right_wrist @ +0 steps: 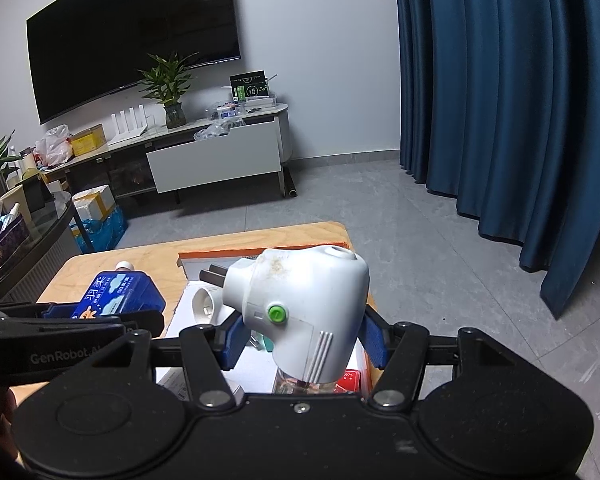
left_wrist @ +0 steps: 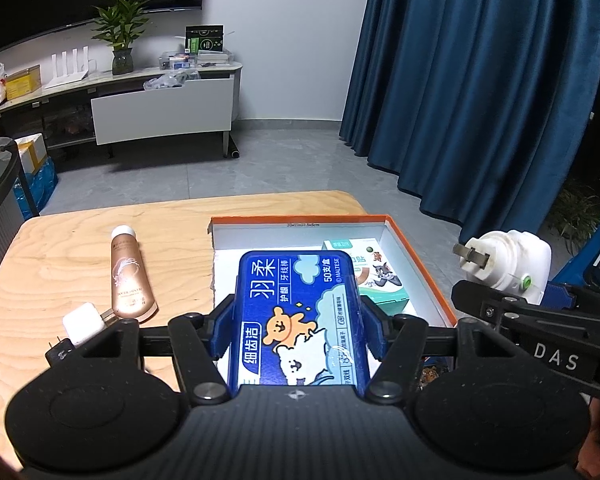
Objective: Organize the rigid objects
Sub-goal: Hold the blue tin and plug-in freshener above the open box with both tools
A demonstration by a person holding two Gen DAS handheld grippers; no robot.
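Observation:
My left gripper [left_wrist: 299,320] is shut on a blue floss-pick box [left_wrist: 296,276] and holds it above the orange-rimmed white box [left_wrist: 416,256] on the wooden table [left_wrist: 80,248]. Off to the right, my right gripper [left_wrist: 512,292] grips a white plug-in device [left_wrist: 508,256] with a green button. In the right wrist view that gripper [right_wrist: 302,336] is shut on the device [right_wrist: 300,288] over the orange-rimmed box [right_wrist: 220,255]. The left gripper [right_wrist: 100,314] and its blue box [right_wrist: 116,292] show at the left.
A bronze tube [left_wrist: 128,276] and a white charger cube [left_wrist: 82,322] lie on the table to the left of the box. Inside the box sit a cartoon-printed carton [left_wrist: 376,276] and a white round adapter [right_wrist: 206,304]. A blue curtain [left_wrist: 480,80] hangs to the right.

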